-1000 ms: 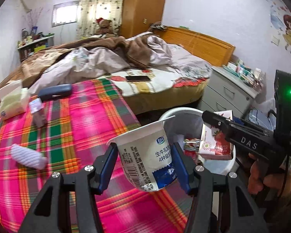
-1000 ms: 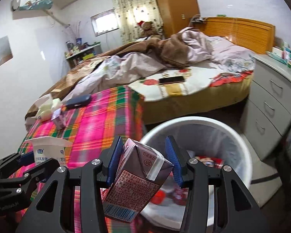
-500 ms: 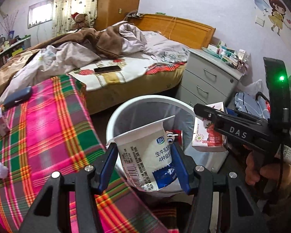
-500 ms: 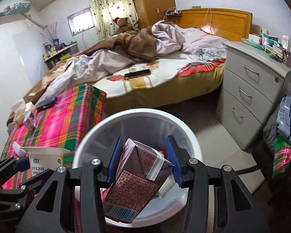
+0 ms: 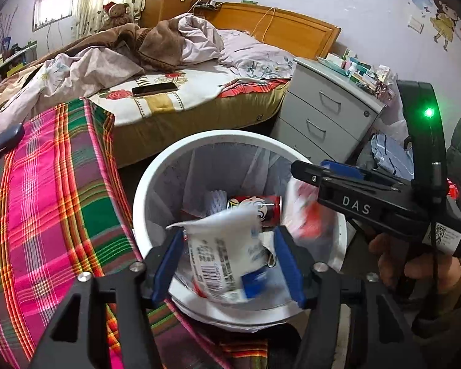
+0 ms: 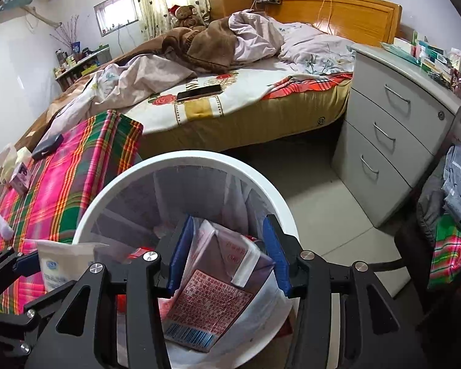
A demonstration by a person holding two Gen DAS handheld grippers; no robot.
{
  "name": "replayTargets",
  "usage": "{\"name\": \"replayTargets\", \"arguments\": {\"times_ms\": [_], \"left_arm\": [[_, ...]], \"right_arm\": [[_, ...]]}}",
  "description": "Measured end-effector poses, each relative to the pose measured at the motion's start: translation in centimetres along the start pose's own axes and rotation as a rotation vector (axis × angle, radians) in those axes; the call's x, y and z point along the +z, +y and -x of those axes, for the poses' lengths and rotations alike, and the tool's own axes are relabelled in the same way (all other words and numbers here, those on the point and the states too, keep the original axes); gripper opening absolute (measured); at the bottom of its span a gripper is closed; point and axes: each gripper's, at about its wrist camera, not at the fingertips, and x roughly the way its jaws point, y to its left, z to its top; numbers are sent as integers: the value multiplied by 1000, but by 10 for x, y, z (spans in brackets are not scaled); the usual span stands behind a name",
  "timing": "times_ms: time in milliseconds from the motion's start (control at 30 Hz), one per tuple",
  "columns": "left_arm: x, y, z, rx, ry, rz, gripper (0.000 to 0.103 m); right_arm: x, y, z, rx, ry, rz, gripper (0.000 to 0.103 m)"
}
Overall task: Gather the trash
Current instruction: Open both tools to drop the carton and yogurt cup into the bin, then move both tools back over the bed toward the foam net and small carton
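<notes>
A white bin [image 5: 156,178] with a clear liner stands on the floor below both grippers, a red can [image 5: 255,206] lying inside. My left gripper [image 5: 227,261] is over its near rim with the jaws opening. The white yogurt cup [image 5: 221,252] is blurred between the blue pads, tipped and loose from the right one. My right gripper [image 6: 227,255] is over the same bin [image 6: 199,156], jaws also opening. The red milk carton [image 6: 212,292] hangs low between its pads, slipping down. In the left wrist view that carton [image 5: 301,212] is a blur under the right gripper [image 5: 310,169].
A table under a pink and green plaid cloth [image 5: 46,215] borders the bin on the left, with a dark case [image 5: 3,141] on it. Behind is a bed with a phone [image 5: 154,88]; a grey drawer cabinet [image 5: 322,117] stands at the right, clothes beside it.
Both grippers moved from the plaid table to above the bin and sank. Their jaws have widened, and the yogurt cup and the carton have slipped lower between the pads.
</notes>
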Motion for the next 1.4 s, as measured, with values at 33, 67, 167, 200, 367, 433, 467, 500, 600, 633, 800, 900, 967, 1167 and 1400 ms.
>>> {"name": "replayTargets", "arguments": {"times_ms": [33, 67, 167, 200, 367, 433, 467, 500, 600, 633, 800, 900, 967, 1167, 1400], "left_arm": [[1, -1, 0, 4, -5, -5, 68], [1, -1, 1, 5, -12, -6, 68], [2, 4, 3, 1, -19, 13, 69], [2, 5, 5, 4, -23, 17, 69], [0, 15, 13, 34, -40, 34, 69], [-2, 18, 18, 44, -46, 40, 69], [-3, 20, 19, 49, -48, 42, 69], [-4, 22, 22, 61, -52, 42, 69], [-7, 27, 29, 89, -65, 42, 69], [-8, 28, 31, 93, -68, 44, 69], [-14, 39, 47, 108, -93, 67, 69], [-18, 48, 56, 108, -106, 92, 69], [-21, 55, 61, 120, -109, 101, 69], [-32, 75, 76, 154, -122, 136, 70], [-43, 103, 92, 197, -131, 182, 70]], "right_arm": [[-1, -1, 0, -2, 0, -2, 63], [0, -2, 0, -1, -2, -4, 64], [-1, -4, 0, 6, -5, -15, 65], [-2, -5, 1, 8, -6, -21, 65], [-2, -1, 2, 15, -9, -27, 65], [-3, 2, 3, 13, -10, -29, 65], [-2, 3, 3, 15, -12, -31, 65], [-2, 4, 3, 17, -16, -33, 65], [-3, 6, 7, 27, -26, -39, 65], [-3, 7, 8, 28, -27, -41, 65], [-4, 18, 17, 46, -52, -30, 65], [-6, 27, 23, 55, -65, -17, 65], [-6, 32, 26, 67, -75, -9, 65], [-6, 53, 30, 99, -90, 19, 65], [-8, 81, 28, 139, -89, 63, 65]]}}
